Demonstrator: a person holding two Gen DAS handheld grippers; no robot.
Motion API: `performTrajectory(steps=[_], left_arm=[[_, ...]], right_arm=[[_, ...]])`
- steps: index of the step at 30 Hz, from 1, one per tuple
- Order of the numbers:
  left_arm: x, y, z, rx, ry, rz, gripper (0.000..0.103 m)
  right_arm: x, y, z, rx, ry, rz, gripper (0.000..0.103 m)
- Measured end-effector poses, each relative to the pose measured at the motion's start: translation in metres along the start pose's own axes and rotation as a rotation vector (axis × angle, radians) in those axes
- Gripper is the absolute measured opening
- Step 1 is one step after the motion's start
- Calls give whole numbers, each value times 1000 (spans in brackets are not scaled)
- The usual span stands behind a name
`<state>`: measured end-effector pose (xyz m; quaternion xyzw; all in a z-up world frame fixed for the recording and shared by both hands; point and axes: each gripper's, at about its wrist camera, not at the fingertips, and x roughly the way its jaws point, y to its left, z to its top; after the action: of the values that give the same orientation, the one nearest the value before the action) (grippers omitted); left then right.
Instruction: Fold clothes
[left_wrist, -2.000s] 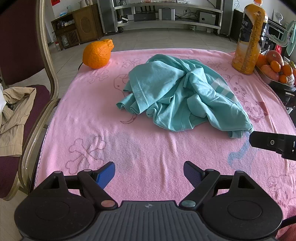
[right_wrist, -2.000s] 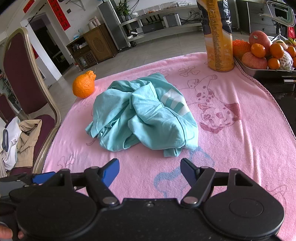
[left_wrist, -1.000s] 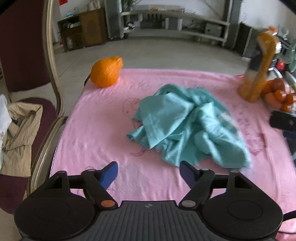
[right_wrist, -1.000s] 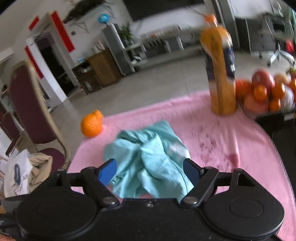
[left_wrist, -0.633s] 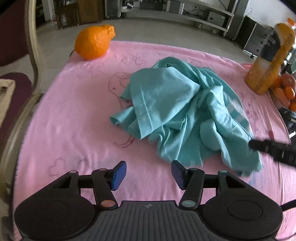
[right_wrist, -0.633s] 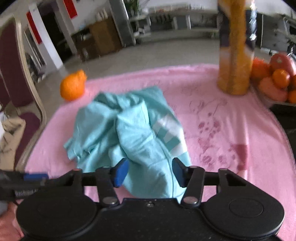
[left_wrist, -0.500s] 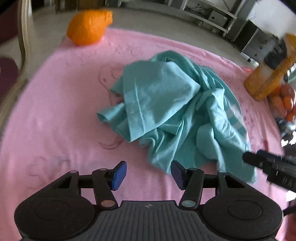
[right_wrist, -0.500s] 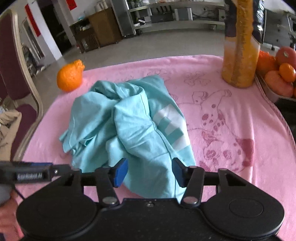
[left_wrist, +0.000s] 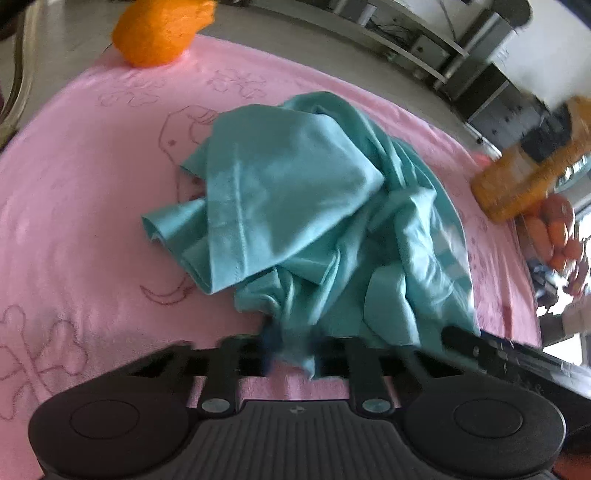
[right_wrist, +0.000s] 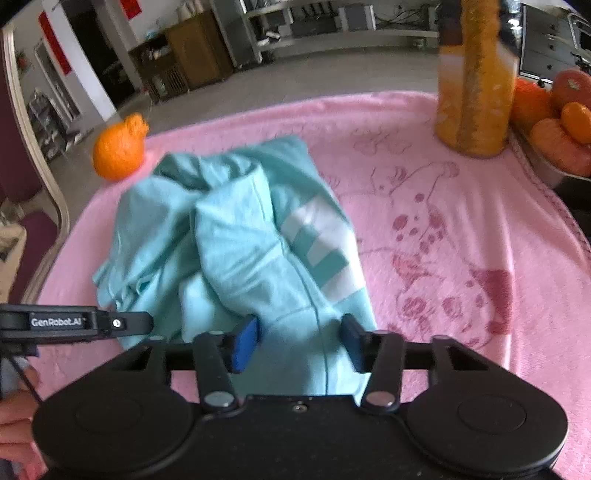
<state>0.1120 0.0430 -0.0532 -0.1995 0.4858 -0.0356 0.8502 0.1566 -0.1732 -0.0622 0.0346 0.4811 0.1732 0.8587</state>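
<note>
A crumpled teal garment (left_wrist: 306, 218) with white stripes lies in a heap on the pink towel (left_wrist: 74, 206). It also shows in the right wrist view (right_wrist: 240, 236). My left gripper (left_wrist: 291, 347) has its jaws close together on the garment's near edge, with cloth between the blurred blue pads. My right gripper (right_wrist: 299, 341) is open, with its blue pads (right_wrist: 245, 341) on either side of the garment's near hem. The left gripper's finger (right_wrist: 85, 323) shows at the left of the right wrist view.
A bumpy orange (left_wrist: 162, 29) sits at the towel's far left corner. An orange juice bottle (right_wrist: 472, 77) stands at the far right beside a tray of fruit (right_wrist: 557, 118). A chair with clothes (right_wrist: 22, 206) stands to the left.
Both grippers have moved forward onto the garment's near edge. The left jaws have closed from wide open onto the cloth. The right jaws have narrowed around the hem.
</note>
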Motion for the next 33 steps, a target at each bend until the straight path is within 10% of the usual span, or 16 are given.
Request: performTrajectory(steps=[2,12,16,21,33], left_arm=[[-5,-3,-3,11,-25,12,3],[-148,-3,-23,60,-315,-15,3],[-151,10,-72,108,-177,-13,7],[-119,34,-116,61,-6,84,8],[-111,56,-96,-82,-58,58,35]], right_arm=[[2,3,-1,-3,-1,-34,6],[-137,-66,-22,541,-351,296,5],[-163,-99,-66,623,-313,294,9],[-151,-128,-122,719,-124,90,23],[-133,-42,-106,339,-105,155,57]])
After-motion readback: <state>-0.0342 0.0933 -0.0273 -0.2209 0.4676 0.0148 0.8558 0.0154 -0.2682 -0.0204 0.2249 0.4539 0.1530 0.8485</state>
